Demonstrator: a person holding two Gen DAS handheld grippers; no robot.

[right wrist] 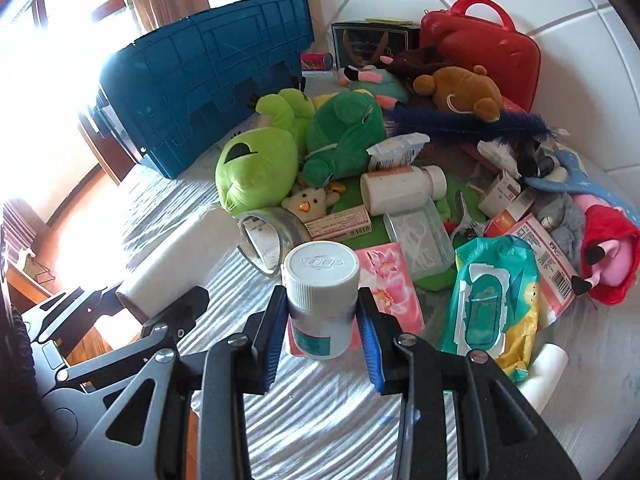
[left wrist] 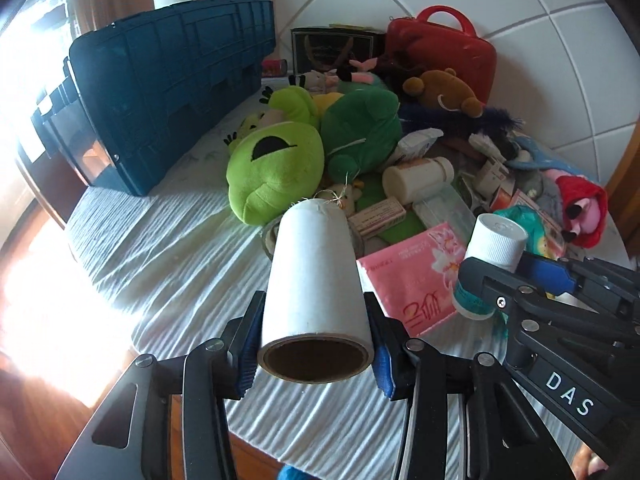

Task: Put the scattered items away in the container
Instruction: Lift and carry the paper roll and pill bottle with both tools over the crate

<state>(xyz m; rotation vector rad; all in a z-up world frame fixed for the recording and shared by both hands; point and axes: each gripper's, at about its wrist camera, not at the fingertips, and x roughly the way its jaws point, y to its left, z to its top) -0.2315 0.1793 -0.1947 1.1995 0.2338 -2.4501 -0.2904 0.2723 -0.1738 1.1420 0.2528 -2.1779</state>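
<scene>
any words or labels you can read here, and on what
"DAS": white letters on the arm of the right tool.
Pink packet: red print, blurred.
Small bottle teal label and embossed cap: unreadable.
Flat carton, barcoded packet, black box: print too small.

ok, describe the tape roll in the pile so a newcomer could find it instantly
Start at the big blue crate on the white bedcover and drop to the lime-green plush in front of it. Just below that plush lies the clear tape roll, beside a small yellow chick toy. It is the only see-through hollow ring there.
</scene>
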